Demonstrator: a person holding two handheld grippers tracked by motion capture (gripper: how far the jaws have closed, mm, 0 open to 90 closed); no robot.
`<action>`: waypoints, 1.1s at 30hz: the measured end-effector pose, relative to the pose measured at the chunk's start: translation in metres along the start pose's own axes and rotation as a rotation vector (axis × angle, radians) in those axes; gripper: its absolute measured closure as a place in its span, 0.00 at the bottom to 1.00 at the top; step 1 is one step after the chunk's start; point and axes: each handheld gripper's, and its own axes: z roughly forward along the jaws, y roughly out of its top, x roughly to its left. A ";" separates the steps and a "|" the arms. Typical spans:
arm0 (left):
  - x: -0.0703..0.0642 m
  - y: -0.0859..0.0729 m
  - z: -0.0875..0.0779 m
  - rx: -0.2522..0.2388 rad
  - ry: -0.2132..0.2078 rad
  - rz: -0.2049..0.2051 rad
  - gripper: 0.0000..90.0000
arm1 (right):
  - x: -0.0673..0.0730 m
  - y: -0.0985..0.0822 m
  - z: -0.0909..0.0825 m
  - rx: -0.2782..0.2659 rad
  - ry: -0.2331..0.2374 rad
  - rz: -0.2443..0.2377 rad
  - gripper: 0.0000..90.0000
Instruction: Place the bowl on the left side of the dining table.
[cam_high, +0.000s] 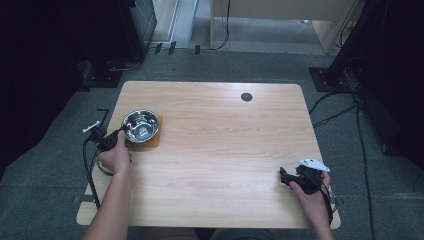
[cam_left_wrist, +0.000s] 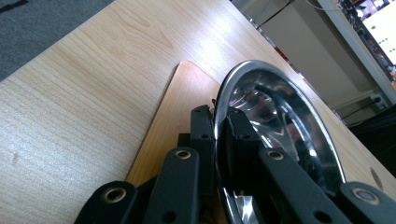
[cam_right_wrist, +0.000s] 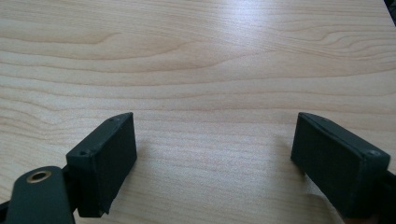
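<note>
Steel bowl is pinched at its rim by the left gripper on the wooden mat; a level lift is called for next, while the right gripper is held spread over the table.

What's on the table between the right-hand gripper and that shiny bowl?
Nothing: in the high view the stretch of table from the right gripper to the steel bowl is bare wood. The bowl sits on a small wooden board.
</note>
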 end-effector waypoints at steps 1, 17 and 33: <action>0.000 0.000 0.000 -0.004 0.000 -0.004 0.92 | 0.000 0.000 0.000 0.000 0.000 0.000 0.15; 0.003 -0.001 -0.002 -0.021 0.062 0.061 0.51 | 0.000 0.000 0.000 0.000 -0.002 0.002 0.15; -0.001 0.003 -0.030 -0.072 0.091 0.177 0.20 | 0.000 0.000 0.000 0.000 -0.002 0.002 0.15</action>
